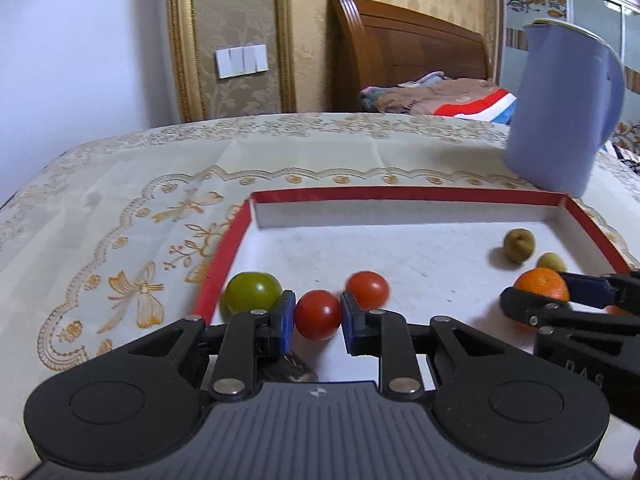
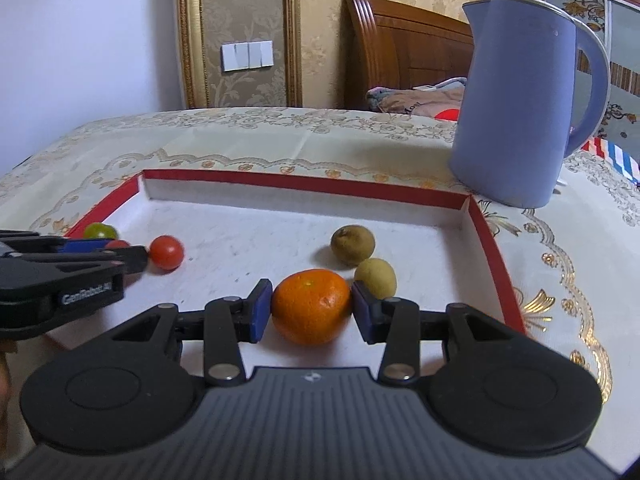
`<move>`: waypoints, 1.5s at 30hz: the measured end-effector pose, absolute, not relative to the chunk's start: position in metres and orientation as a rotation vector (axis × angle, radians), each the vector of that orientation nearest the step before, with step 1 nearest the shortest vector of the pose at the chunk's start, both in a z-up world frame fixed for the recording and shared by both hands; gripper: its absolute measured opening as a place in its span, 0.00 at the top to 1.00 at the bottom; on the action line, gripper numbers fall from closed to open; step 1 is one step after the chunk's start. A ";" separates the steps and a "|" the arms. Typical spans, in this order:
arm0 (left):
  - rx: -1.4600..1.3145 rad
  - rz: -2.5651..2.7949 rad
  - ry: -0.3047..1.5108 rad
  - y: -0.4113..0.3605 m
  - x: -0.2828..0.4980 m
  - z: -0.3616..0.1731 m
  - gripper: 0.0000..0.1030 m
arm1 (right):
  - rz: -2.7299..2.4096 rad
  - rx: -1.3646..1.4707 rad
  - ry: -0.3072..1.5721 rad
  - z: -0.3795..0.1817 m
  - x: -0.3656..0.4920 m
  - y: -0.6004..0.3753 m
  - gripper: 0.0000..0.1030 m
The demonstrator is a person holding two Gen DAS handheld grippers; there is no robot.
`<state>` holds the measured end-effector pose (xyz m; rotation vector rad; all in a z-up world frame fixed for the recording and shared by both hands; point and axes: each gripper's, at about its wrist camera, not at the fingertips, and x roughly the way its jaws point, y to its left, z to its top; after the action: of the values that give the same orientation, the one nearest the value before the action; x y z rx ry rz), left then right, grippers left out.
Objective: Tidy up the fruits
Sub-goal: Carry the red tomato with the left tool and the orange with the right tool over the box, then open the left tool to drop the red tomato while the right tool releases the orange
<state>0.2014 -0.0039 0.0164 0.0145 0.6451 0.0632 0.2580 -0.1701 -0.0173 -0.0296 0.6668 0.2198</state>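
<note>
A shallow white tray with a red rim [image 1: 408, 194] [image 2: 304, 183] lies on the tablecloth. My left gripper [image 1: 318, 316] is shut on a red tomato [image 1: 318, 315], low over the tray's near left part. A green tomato [image 1: 252, 292] and a second red tomato [image 1: 368, 289] [image 2: 166, 252] lie beside it. My right gripper [image 2: 311, 307] is shut on an orange mandarin [image 2: 311, 306] [image 1: 542, 284] near the tray's front right. Two small brownish-green fruits [image 2: 353, 245] [image 2: 376, 278] rest just behind the mandarin.
A tall lavender kettle [image 2: 520, 104] [image 1: 568, 108] stands on the table behind the tray's far right corner. The table's cloth [image 1: 120, 208] has gold embroidery. A wooden bed [image 1: 408, 52] with bedding is beyond the table.
</note>
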 end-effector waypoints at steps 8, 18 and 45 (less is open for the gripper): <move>0.022 0.071 0.633 -0.003 0.204 0.015 0.77 | 0.200 -0.071 0.655 -0.017 0.270 -0.160 0.61; 0.014 0.068 0.609 -0.002 0.200 0.014 0.77 | 0.208 -0.064 0.638 -0.018 0.265 -0.163 0.61; 0.069 -0.006 0.587 -0.012 0.195 0.009 0.33 | 0.169 -0.011 0.674 -0.022 0.272 -0.174 0.47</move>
<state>0.1948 -0.0124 0.0088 0.0685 0.5872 -0.0064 0.2716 -0.1740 -0.0222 -0.0105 0.6745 0.1691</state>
